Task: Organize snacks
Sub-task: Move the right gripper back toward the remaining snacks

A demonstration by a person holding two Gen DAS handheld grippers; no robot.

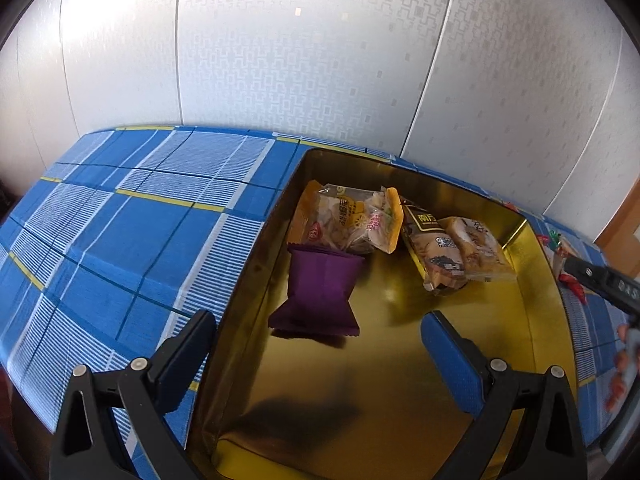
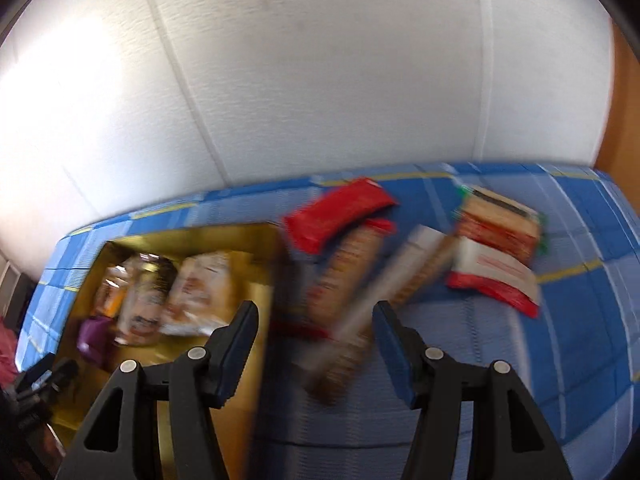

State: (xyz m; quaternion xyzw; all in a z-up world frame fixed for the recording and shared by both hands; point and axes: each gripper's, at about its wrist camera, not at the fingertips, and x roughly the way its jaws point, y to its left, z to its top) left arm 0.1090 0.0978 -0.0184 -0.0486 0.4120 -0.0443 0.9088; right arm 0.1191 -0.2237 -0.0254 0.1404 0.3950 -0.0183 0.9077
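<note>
A gold tin (image 1: pixel 400 380) lies on the blue plaid tablecloth (image 1: pixel 140 240). Inside it are a purple packet (image 1: pixel 320 292), a yellow and clear packet (image 1: pixel 348 220) and two brown packets (image 1: pixel 440 256) side by side. My left gripper (image 1: pixel 318 320) hangs open over the tin's near half, holding nothing. The right wrist view is blurred. There my right gripper (image 2: pixel 315 308) is open above the cloth beside the tin's right wall (image 2: pixel 264 320). Under it lie long biscuit packs (image 2: pixel 348 272), none of them held. Beyond are a red packet (image 2: pixel 340 212) and a white and red packet (image 2: pixel 492 276).
A pale panelled wall (image 1: pixel 320 60) runs close behind the table. A striped red and brown packet (image 2: pixel 500 220) lies at the far right of the cloth. Small red wrappers (image 1: pixel 572 284) sit right of the tin, near a black tool part (image 1: pixel 600 280) and a person's fingers (image 1: pixel 620 364).
</note>
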